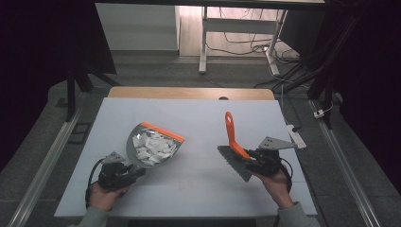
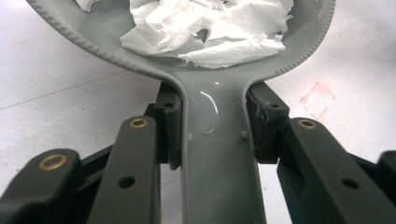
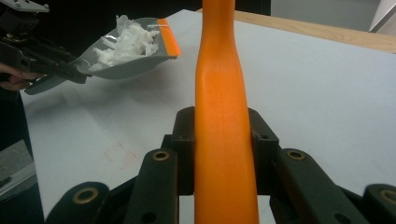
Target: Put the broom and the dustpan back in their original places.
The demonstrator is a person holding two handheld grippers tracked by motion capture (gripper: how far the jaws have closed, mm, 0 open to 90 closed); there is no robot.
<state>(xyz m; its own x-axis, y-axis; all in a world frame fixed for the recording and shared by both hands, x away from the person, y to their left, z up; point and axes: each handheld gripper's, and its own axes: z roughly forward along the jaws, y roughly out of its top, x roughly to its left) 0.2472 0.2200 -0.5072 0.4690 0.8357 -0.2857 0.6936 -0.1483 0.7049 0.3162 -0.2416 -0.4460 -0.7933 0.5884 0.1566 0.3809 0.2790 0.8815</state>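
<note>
Your left claw [image 1: 135, 171] pinches the light, rigid dustpan [image 1: 152, 144] by its handle; right claw [image 1: 249, 158] pinches the brush [image 1: 235, 147], paper scraps [image 1: 152, 146] loose.

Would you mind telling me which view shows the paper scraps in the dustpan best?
The high view: it looks down into the dustpan and takes in the whole pile of paper scraps. The left gripper view shows just the pile's near edge, cropped at the top. The right gripper view shows it small and side-on.

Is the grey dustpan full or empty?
Partly full: crumpled white paper scraps lie piled inside the dustpan, which the left gripper holds by its handle.
</note>
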